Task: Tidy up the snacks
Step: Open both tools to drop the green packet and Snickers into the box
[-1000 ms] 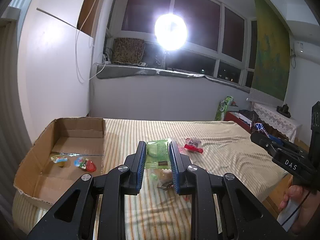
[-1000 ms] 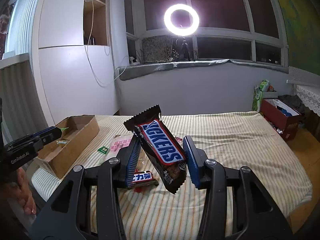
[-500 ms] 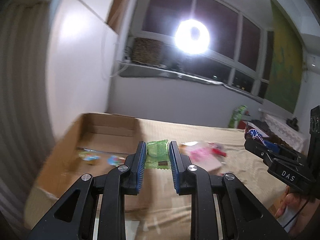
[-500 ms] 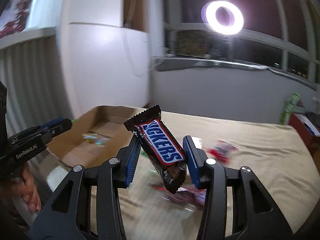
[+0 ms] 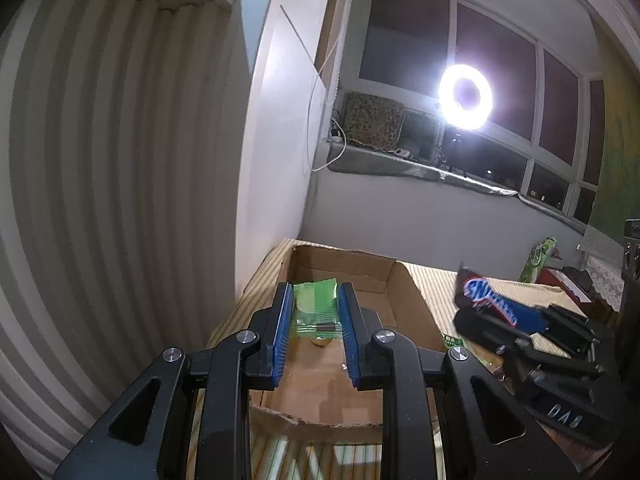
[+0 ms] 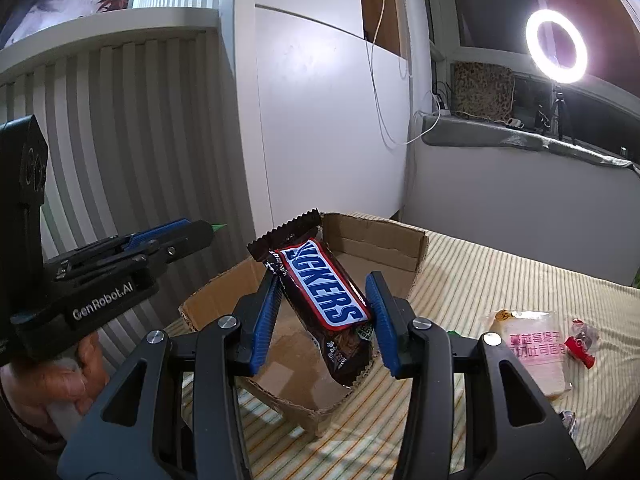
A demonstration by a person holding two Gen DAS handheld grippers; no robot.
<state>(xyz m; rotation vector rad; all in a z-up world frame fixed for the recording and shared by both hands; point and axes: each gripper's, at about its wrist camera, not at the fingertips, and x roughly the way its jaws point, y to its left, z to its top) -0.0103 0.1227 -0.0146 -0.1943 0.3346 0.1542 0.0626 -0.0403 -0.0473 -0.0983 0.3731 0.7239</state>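
Observation:
My left gripper (image 5: pixel 314 300) is shut on a green snack packet (image 5: pixel 315 310) and hangs over the open cardboard box (image 5: pixel 404 300) on the striped bed. My right gripper (image 6: pixel 324 292) is shut on a brown Snickers bar (image 6: pixel 324 300), held tilted above the same cardboard box (image 6: pixel 376 240). In the left wrist view the right gripper (image 5: pixel 520 320) with the Snickers bar (image 5: pixel 492 300) shows at the right of the box. The left gripper (image 6: pixel 172 240) appears at the left in the right wrist view, held by a hand (image 6: pixel 48 384).
On the striped cover to the right lie a pink-lettered bread packet (image 6: pixel 532 348) and a small red snack (image 6: pixel 580 344). A white wardrobe (image 6: pixel 320 120) and a ribbed wall (image 5: pixel 100 200) stand close behind the box. A ring light (image 5: pixel 466 96) glares from the window sill.
Both grippers have swung left across the bed with their snacks and now hang over the cardboard box. The loose snacks have slid off to the right of both views.

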